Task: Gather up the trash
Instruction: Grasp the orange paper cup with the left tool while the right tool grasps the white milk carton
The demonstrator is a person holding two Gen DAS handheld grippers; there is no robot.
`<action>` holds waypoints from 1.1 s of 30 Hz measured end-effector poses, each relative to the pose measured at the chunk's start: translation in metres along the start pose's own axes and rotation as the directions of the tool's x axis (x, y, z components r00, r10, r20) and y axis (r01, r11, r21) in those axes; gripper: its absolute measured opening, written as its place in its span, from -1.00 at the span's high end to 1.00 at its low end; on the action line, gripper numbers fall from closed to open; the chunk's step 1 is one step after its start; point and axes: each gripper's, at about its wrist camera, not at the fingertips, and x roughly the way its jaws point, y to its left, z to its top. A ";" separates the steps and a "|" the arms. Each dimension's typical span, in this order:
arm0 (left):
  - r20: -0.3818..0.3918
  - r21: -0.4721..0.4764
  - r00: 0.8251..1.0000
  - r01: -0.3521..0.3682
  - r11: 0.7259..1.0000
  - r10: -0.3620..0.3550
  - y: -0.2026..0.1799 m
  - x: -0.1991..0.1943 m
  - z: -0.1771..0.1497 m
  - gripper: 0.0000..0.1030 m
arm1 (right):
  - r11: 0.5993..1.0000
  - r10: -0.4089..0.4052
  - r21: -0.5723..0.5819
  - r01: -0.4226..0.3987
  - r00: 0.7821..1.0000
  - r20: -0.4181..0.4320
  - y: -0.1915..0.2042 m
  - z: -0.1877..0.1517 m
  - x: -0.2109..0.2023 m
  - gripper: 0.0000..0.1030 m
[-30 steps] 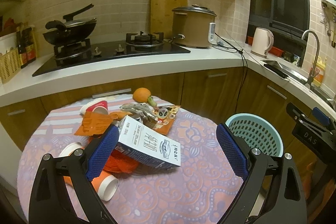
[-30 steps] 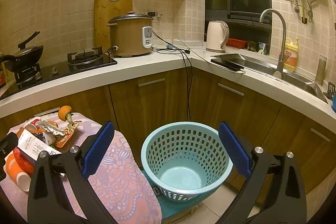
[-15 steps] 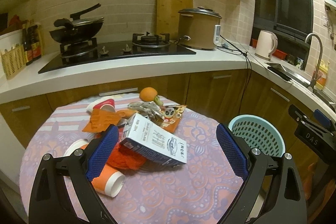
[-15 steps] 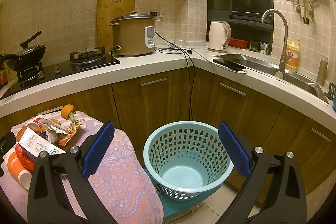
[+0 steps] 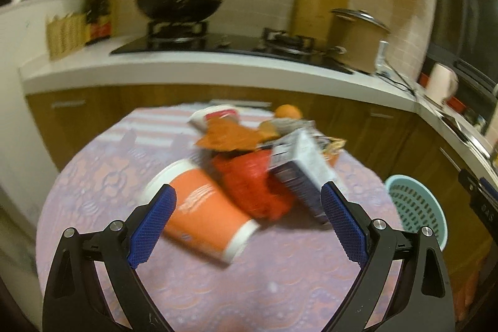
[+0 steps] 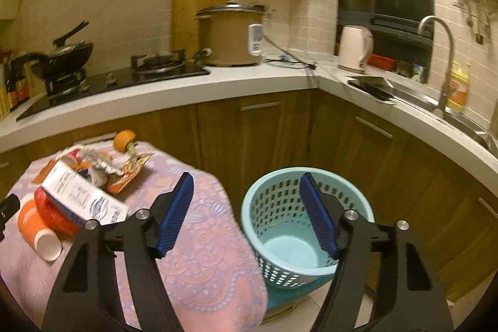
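The trash sits heaped on a round bench (image 5: 130,238) covered with a pink patterned cloth, and the carton (image 5: 303,168) is the handiest mark for placing the rest. It is a white and dark box lying tilted across the heap. Just under and left of it is a crumpled red bag (image 5: 252,185), touching it. Left of the bag an orange cup (image 5: 205,215) lies on its side, its white rim toward the camera. Behind the carton lie an orange wrapper (image 5: 230,137), a red-and-white cup (image 5: 218,115) and an orange (image 5: 288,111); this view is blurred, so finer detail is lost. The left tongs (image 5: 247,224) stand wide apart with nothing between the pads, the cup and bag showing in the gap beyond them. To the right of the carton, off the bench and lower down, stands a light blue basket (image 6: 277,198) on the floor. The right tongs (image 6: 246,213) have just been closing but remain apart, clamped on nothing, hanging over the bench edge and the basket rim.
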 end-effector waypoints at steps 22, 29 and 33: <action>-0.210 -0.145 0.978 -0.035 0.989 0.004 0.034 0.074 -0.027 -0.79 | 0.959 0.247 -0.105 -0.264 0.957 -0.152 0.074 -0.024 0.045 -0.25; -0.231 -0.172 0.971 0.019 0.985 -0.059 0.034 0.082 -0.026 -0.59 | 0.880 0.428 -0.122 -0.459 0.877 -0.218 0.095 -0.018 0.063 -0.25; -0.232 -0.129 0.971 0.035 0.991 -0.064 0.028 0.082 -0.026 -0.38 | 0.846 0.460 -0.174 -0.504 0.855 -0.239 0.107 -0.016 0.066 -0.27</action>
